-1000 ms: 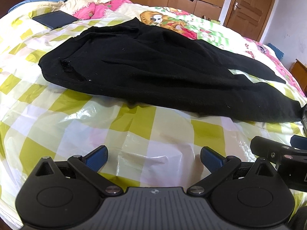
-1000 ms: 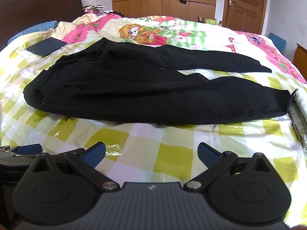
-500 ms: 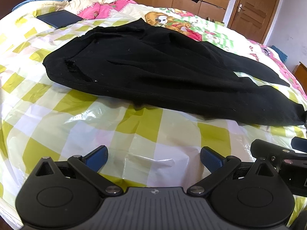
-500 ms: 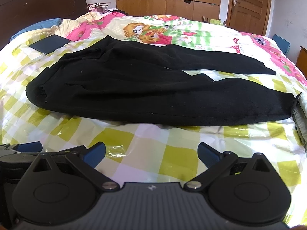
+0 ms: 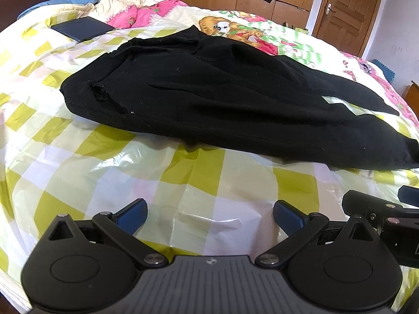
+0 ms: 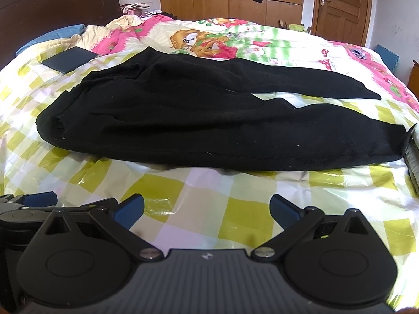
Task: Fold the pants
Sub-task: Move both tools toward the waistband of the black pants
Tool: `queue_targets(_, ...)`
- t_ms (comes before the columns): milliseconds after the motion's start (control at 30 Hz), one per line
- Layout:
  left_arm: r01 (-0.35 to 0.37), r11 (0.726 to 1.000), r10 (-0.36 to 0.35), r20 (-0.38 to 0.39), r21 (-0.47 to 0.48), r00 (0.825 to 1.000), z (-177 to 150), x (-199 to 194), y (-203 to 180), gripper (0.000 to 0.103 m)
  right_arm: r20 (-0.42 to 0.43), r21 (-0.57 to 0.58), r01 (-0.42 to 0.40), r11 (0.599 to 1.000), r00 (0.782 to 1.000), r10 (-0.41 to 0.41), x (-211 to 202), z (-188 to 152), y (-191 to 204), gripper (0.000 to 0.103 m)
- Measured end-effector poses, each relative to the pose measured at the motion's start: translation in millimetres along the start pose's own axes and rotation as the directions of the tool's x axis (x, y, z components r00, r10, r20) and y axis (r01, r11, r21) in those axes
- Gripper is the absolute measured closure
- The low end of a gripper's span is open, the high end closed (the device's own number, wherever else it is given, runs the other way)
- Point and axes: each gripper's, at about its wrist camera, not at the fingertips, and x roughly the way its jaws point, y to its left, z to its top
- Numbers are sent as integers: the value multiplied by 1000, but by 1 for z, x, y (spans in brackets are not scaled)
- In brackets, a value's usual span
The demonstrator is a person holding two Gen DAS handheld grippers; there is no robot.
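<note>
Black pants (image 5: pixel 222 99) lie spread flat on the bed, waistband at the left and both legs running to the right; they also show in the right wrist view (image 6: pixel 196 120). My left gripper (image 5: pixel 209 216) is open and empty, over the checked sheet short of the pants' near edge. My right gripper (image 6: pixel 207 209) is open and empty too, just right of the left one and equally short of the pants. The right gripper's body shows at the right edge of the left wrist view (image 5: pixel 379 209).
A yellow-checked plastic sheet (image 5: pixel 131 170) covers the near bed; a cartoon quilt (image 6: pixel 209 41) lies behind. A dark flat pad (image 6: pixel 69 59) sits at the far left. A grey folded item (image 6: pixel 413 151) lies by the near leg's cuff. Wooden wardrobes and a door stand behind.
Both grippers have moved forward toward the pants, which look larger and nearer now. The pants have not moved. Both grippers stay open.
</note>
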Motion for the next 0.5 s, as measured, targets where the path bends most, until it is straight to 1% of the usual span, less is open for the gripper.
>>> queue_targets(167,-13,1000,12,18,28,1000,6,-1,2,0,7,-22,-15,1000,1000,15,3,4,2,1)
queue_targets(267,-20,999,18,56,39,998,16,-5,10,0,9,-63,-20,998,1000,21,10,9,6,1)
queue_targets(333,-51,998,46,90,44,995,27,-7,21,0,17,-98,-25,995,999,27,16,14,9,1)
queue_targets(433,-115,992,109,129,42,986,47,-2,46,0,43,-187,-23,982,999,32,30,24,19,2)
queue_targets(500,-157,987,151,139,32,979,60,5,63,0,45,-228,-39,973,998,50,42,32,26,2)
